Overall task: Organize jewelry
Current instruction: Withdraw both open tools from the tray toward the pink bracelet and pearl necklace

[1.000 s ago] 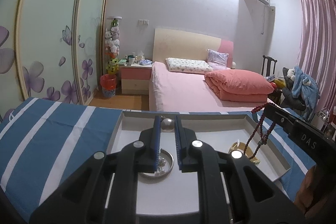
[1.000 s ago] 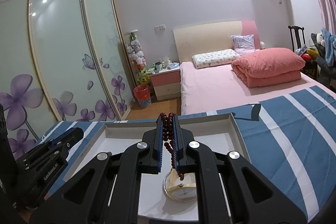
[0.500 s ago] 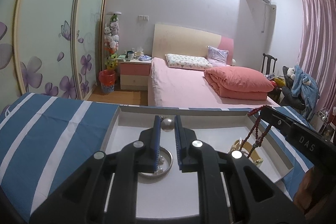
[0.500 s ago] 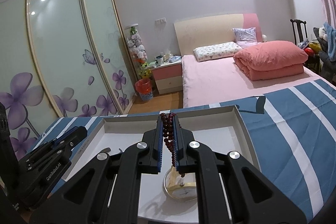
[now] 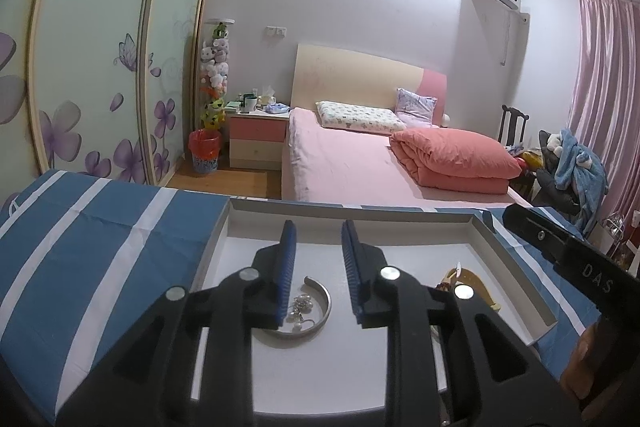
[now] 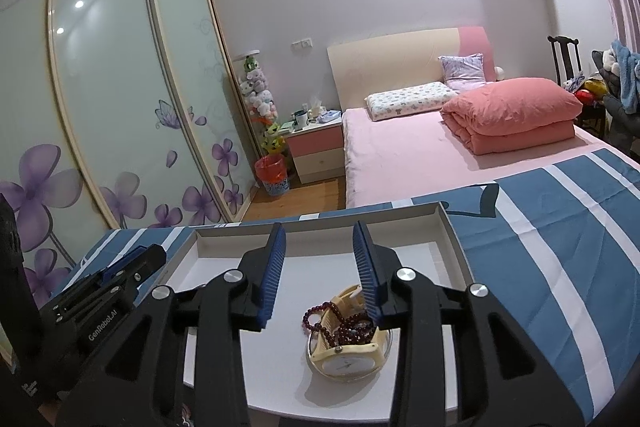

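Note:
A shallow white tray (image 5: pixel 360 215) lies on a blue-and-white striped cloth. My left gripper (image 5: pixel 318 231) hovers over it, its jaws opening with nothing between them. Under it a silver bangle (image 5: pixel 325 311) rings a small silvery trinket (image 5: pixel 301 307). My right gripper (image 6: pixel 319 227) is above the tray (image 6: pixel 320 223) too, jaws opening and empty. Below it a dark red bead string (image 6: pixel 346 325) lies heaped on a cream watch (image 6: pixel 347 361). The watch strap (image 5: pixel 470 277) shows partly behind my left gripper's body.
The right gripper's body (image 5: pixel 560 247) crosses the left wrist view's right side, held by a hand (image 5: pixel 580 375). The left gripper's body (image 6: pixel 108 287) sits at the tray's left edge. Beyond the striped cloth (image 6: pixel 540 247) stand a pink bed (image 5: pixel 360 163), nightstand and wardrobe.
Both grippers have opened. The bead string fell from the right jaws onto the watch. The small silvery piece left the left jaws and now lies inside the bangle.

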{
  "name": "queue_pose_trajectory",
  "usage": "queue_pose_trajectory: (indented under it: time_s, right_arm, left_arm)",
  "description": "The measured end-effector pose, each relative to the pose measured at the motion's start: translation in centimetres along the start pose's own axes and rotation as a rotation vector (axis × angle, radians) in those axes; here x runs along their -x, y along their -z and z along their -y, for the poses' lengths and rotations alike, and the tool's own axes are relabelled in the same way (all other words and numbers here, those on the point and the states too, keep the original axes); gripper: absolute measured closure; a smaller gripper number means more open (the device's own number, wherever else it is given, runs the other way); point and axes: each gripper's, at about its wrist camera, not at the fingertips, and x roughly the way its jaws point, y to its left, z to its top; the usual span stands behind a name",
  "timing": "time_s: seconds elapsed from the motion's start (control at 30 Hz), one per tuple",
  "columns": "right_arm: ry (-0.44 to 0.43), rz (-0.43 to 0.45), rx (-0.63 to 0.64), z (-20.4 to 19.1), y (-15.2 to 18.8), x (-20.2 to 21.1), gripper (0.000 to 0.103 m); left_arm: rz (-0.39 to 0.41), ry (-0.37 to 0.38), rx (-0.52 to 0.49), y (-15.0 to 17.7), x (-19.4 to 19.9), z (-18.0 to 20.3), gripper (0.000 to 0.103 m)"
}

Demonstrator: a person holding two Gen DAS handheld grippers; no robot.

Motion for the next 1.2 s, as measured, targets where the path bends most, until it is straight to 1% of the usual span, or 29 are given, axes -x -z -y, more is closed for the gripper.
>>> queue_pose_trajectory:
  time_s: [0.2, 0.37, 0.4, 0.47, 0.73, 0.83, 1.0, 1.1, 1.2]
  right_arm:
    - [0.011, 0.000, -0.004, 0.4, 0.0, 1.2, 0.067]
    - [0.008, -0.017, 0.019, 0.1, 0.6, 3.0, 0.067]
    - [0.007, -0.022, 0.027, 0.0, 0.8, 3.4, 0.067]
    - [0.004, -0.047, 0.047, -0.2, 1.5, 4.3, 0.067]
    - [0.001, -0.169, 0.086, -0.3, 5.0, 6.6, 0.067]
    - [0.008, -0.216, 0.102, -0.7, 6.1, 6.9, 0.067]
    - [0.014, -0.281, 0.120, -1.0, 7.7, 7.1, 0.067]
    - [0.015, -0.330, 0.124, -1.4, 8.5, 6.6, 0.067]
    - [0.015, -0.358, 0.125, -1.5, 9.2, 6.3, 0.067]
  left_arm:
    - [0.010, -0.002, 0.015, -0.2, 1.3, -0.5, 0.078]
    - [0.002, 0.000, 0.014, 0.2, 3.8, -1.3, 0.078]
    - [-0.001, -0.001, 0.015, 0.1, 4.2, -1.7, 0.076]
    - [-0.016, -0.002, 0.023, 0.6, 5.4, -2.4, 0.074]
    - [-0.087, -0.020, 0.047, 3.6, 9.4, -4.5, 0.072]
    - [-0.112, -0.030, 0.043, 4.6, 10.3, -5.1, 0.068]
    - [-0.153, -0.040, 0.043, 5.7, 10.9, -5.8, 0.061]
    - [-0.187, -0.041, 0.046, 6.4, 11.0, -6.0, 0.060]
    - [-0.215, -0.035, 0.052, 6.4, 10.7, -6.5, 0.059]
